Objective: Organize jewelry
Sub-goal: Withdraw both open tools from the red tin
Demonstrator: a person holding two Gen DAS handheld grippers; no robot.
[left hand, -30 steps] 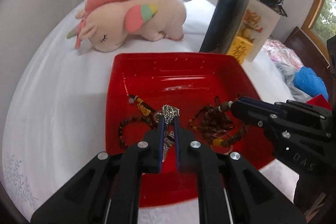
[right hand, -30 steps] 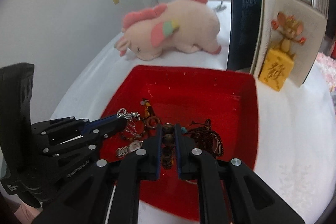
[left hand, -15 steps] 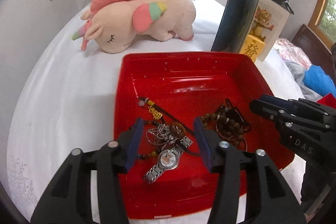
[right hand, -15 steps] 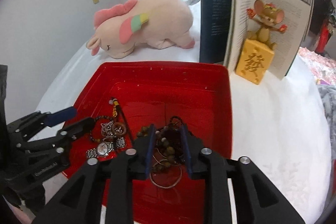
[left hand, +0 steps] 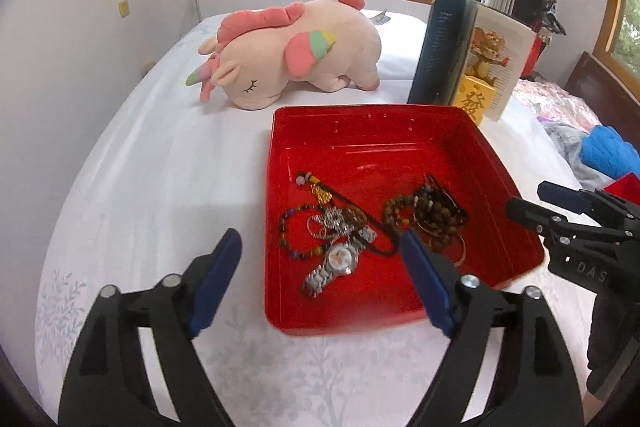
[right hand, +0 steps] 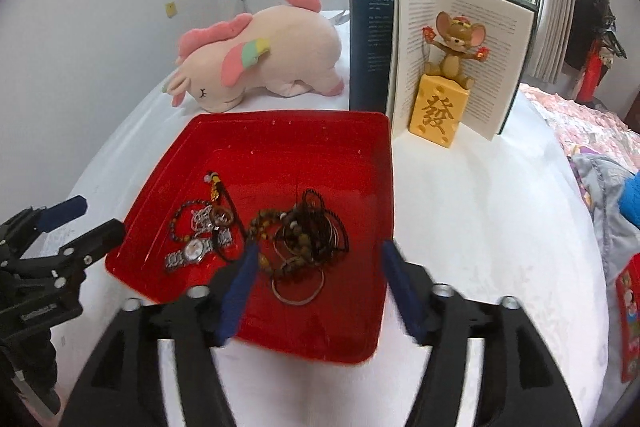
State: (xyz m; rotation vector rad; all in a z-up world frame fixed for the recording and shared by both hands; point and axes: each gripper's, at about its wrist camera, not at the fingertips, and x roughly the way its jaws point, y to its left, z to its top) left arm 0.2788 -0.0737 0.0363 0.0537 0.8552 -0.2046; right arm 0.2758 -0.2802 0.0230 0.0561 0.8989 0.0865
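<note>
A red tray point(left hand: 472, 143) point(right hand: 280, 131) lies on the white bed and holds the jewelry. On its left are a silver watch point(left hand: 338, 263) point(right hand: 190, 253), a silver chain point(left hand: 334, 221) and a dark bead bracelet point(left hand: 290, 243). On its right lies a heap of brown bead strands point(left hand: 434, 213) point(right hand: 304, 231) with a metal bangle point(right hand: 298, 287). My left gripper point(left hand: 320, 251) is open and empty, above the tray's near left edge. My right gripper point(right hand: 316, 259) is open and empty, above the tray's near right part; it also shows in the left wrist view point(left hand: 532, 205).
A pink unicorn plush point(left hand: 292, 51) point(right hand: 260, 59) lies behind the tray. An open book point(right hand: 460, 47) stands at the back right with a mouse figurine on a yellow block point(right hand: 438, 107) before it. Blue and grey clothes point(left hand: 608, 155) lie at the right.
Both grippers were shut on jewelry inside the tray, the left on the silver chain, the right on the beads. Both have opened wide, let go and pulled back and up.
</note>
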